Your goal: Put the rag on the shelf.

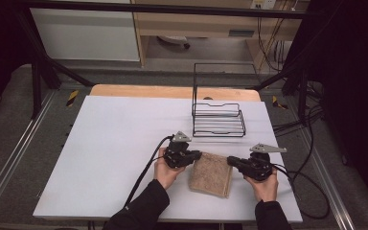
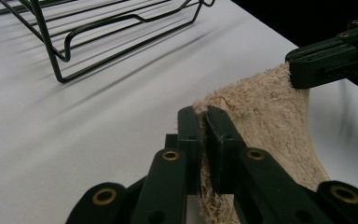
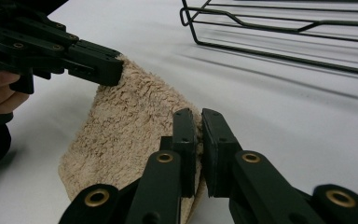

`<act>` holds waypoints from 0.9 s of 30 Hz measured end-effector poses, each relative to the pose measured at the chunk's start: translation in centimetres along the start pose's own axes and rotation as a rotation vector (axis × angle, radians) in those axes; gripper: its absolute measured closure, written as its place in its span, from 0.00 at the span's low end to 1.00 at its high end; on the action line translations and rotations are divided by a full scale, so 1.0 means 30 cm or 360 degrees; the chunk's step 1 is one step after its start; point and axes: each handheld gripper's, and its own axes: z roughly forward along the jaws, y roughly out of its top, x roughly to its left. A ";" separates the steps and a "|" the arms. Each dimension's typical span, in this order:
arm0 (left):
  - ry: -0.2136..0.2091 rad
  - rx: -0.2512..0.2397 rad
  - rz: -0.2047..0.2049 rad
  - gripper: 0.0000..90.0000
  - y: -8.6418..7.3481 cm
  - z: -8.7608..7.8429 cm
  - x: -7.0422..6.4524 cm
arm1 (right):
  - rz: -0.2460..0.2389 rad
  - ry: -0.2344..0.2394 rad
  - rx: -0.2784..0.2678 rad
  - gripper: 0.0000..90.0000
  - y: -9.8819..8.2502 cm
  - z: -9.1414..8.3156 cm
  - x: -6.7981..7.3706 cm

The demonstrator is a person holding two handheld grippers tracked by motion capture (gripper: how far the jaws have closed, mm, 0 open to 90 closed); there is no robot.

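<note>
A beige folded towel (image 1: 212, 174) lies on the white table between the two hands, its far edge lifted a little. My left gripper (image 1: 199, 155) is shut on the towel's far left corner; in the left gripper view the fluffy cloth (image 2: 261, 112) sits pinched between the jaws (image 2: 203, 114). My right gripper (image 1: 231, 161) is shut on the far right corner, and its own view shows the towel (image 3: 121, 126) clamped between its jaws (image 3: 198, 115). Each gripper view also shows the other gripper across the towel, the right gripper (image 2: 303, 70) and the left gripper (image 3: 109, 70).
A black wire rack (image 1: 218, 115) stands on the table just beyond the towel, its tall back frame rising at the far side. The white table top (image 1: 110, 143) stretches to the left. Black cables trail off both grippers toward the table's near and right edges.
</note>
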 end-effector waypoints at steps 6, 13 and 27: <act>-0.0002 -0.0034 0.0011 0.94 0.007 -0.024 -0.012 | -0.0029 0.0002 -0.0024 0.94 0.014 -0.018 0.015; 0.0008 -0.0076 0.0035 0.94 0.016 -0.059 -0.031 | -0.0074 0.0000 -0.0049 0.95 0.031 -0.039 0.037; -0.0017 -0.0149 0.0039 0.94 0.042 -0.100 -0.060 | -0.0110 -0.0003 -0.0115 0.95 0.057 -0.078 0.052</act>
